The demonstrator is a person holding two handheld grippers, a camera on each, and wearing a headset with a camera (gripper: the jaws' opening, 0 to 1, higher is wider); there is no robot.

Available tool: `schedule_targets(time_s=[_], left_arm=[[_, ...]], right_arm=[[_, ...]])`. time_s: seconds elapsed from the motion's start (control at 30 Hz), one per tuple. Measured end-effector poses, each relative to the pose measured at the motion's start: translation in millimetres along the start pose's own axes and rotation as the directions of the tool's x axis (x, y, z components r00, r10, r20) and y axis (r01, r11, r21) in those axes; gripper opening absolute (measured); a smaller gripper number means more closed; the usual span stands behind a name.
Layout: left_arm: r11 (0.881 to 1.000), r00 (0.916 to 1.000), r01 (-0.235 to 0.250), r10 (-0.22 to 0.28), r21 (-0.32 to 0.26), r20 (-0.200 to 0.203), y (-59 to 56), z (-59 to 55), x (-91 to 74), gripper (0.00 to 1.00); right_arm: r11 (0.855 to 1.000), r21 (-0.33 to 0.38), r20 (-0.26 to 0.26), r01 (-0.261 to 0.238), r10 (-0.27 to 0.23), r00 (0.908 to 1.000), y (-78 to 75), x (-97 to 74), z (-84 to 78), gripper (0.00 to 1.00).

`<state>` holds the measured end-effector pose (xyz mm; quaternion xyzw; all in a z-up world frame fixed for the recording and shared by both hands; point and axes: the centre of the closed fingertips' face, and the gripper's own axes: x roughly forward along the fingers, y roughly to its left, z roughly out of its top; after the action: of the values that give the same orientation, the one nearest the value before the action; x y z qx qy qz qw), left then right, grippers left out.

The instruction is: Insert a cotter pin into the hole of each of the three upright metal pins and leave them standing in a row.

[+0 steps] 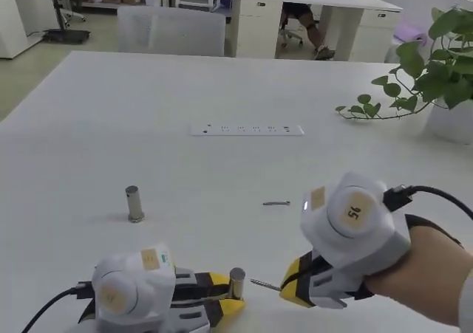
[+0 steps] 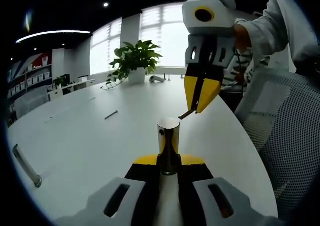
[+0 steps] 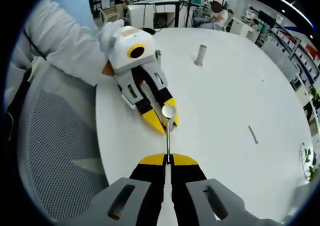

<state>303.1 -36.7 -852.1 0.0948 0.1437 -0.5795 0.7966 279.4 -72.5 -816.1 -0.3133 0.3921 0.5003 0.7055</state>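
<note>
My left gripper (image 1: pixel 230 294) is at the table's near edge, shut on an upright metal pin (image 1: pixel 236 280). In the left gripper view that pin (image 2: pixel 168 138) stands between the jaws with its side hole facing left. My right gripper (image 1: pixel 290 286) is shut on a thin cotter pin (image 1: pixel 263 283) that points at the held pin, its tip just short of it. In the right gripper view the cotter pin (image 3: pixel 168 141) reaches the metal pin's top (image 3: pixel 169 110). A second metal pin (image 1: pixel 134 204) stands alone at the left. A loose cotter pin (image 1: pixel 276 203) lies mid-table.
A white power strip (image 1: pixel 247 130) lies further back on the white table (image 1: pixel 222 89). A potted plant (image 1: pixel 436 74) trails leaves at the right. A mesh chair (image 3: pixel 60 151) sits by the near edge. Desks and a seated person are in the background.
</note>
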Motion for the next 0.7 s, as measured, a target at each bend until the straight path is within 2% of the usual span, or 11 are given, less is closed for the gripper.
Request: schedule_targets(time_s=[0.7], left_arm=[[1.0,1.0,-0.003,0.003,0.001,-0.003,0.9,0.2,0.2,0.11]], right_arm=[[1.0,-0.009,-0.019,-0.004,0.004,0.9998,-1.6,5.6,4.0,0.03]])
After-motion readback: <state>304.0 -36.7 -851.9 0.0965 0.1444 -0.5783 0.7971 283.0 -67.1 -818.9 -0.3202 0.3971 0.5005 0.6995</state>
